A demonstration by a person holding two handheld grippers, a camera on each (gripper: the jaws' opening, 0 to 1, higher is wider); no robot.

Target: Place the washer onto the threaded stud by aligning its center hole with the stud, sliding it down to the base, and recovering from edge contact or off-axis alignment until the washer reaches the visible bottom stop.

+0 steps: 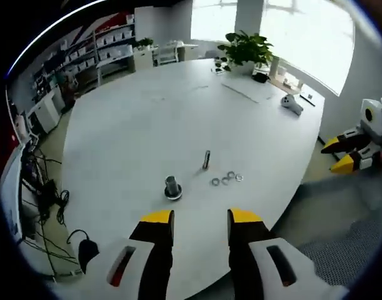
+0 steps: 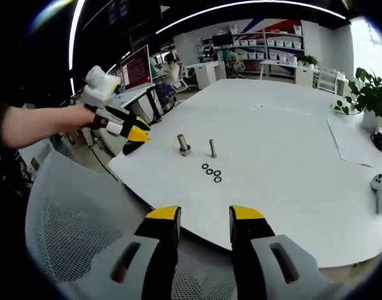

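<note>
I hold my left tool [image 1: 200, 219] over the near edge of the white bench [image 1: 147, 125], its two jaws apart and with nothing between them. My right tool [image 2: 203, 215] is also open and empty, and it hangs above the mesh chair back [image 2: 72, 219], just before the bench edge. In the right gripper view my left tool [image 2: 133, 134] comes in from the left, held in my hand [image 2: 84, 119], beside the bench edge. The washers [image 1: 226, 180] lie flat on the bench in a short row, four of them as I count in the right gripper view [image 2: 211, 172], close to each other. The threaded stud [image 1: 206, 159] stands upright just behind them, a little to the left, not touching them. A second stud with a wider base [image 1: 172, 187] stands left of the washers, near the first one. Far on the bench are a potted plant [image 1: 246, 49], a sheet of paper [image 1: 250, 87] and a white controller [image 1: 292, 103].
</note>
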